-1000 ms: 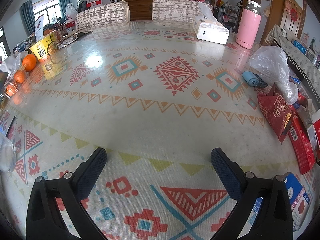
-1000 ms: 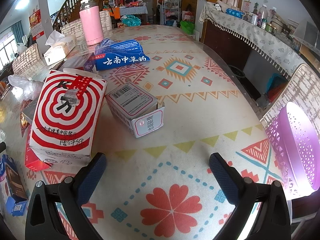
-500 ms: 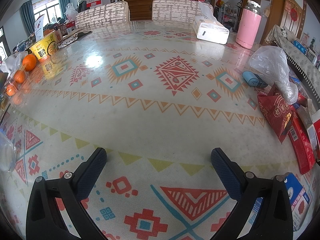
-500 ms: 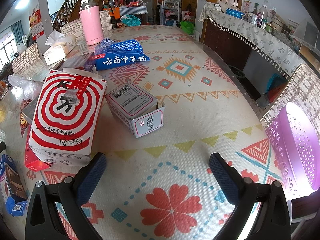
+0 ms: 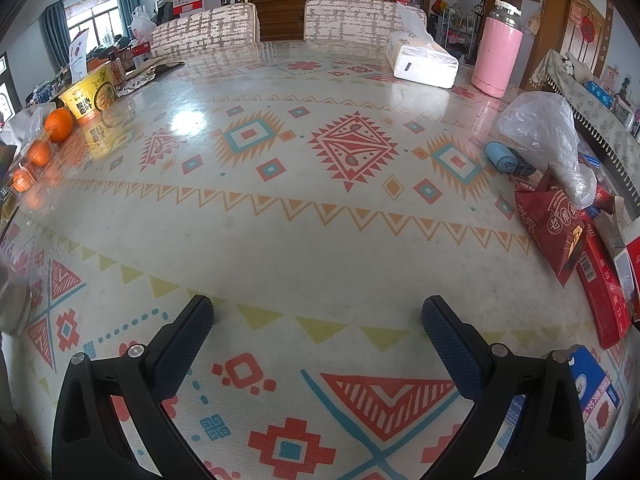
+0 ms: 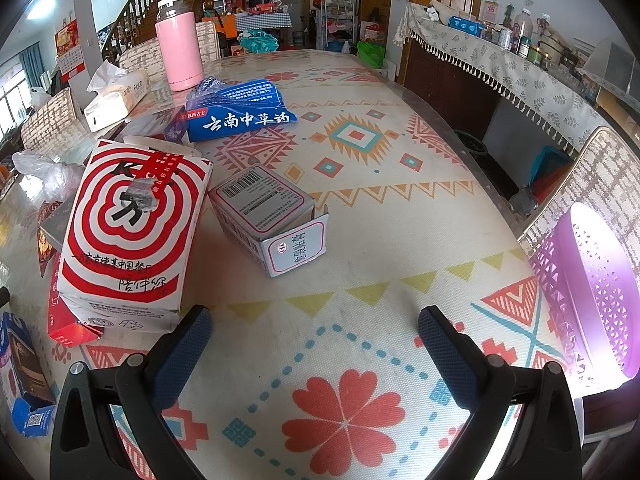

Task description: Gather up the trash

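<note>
Cardboard trash lies in a cluster on the counter (image 6: 360, 208), which is covered by a glossy cloth printed with red, orange and teal geometric shapes. Taking the big red-and-white box with concentric ring print (image 6: 132, 232) as landmark: a small white carton with a barcode label and an open end flap (image 6: 268, 220) lies just beside it, on the side toward the purple perforated plastic basket (image 6: 596, 300), which sits at the counter's edge well apart from the box. Beyond the box lies a blue foil packet with white lettering (image 6: 240, 112), and farther back stand a pink cylindrical flask (image 6: 178, 48) and a white tissue pack (image 6: 116, 98). A flat red carton (image 6: 68, 320) is partly under the box's near corner, and a torn blue box (image 6: 20, 380) lies nearer the camera from there.

The right gripper (image 6: 314, 328) hovers above bare cloth, short of the ringed box, jaws spread wide and holding nothing.

The left gripper (image 5: 318, 318) also has its jaws wide and empty, over an open stretch of cloth. At that view's right edge are a crumpled clear plastic bag (image 5: 548, 140), a dark red snack pouch (image 5: 556, 228) and a rolled blue cloth (image 5: 506, 158). Oranges (image 5: 58, 125) and a yellow instant-noodle bowl (image 5: 90, 94) sit at its far left.
</note>
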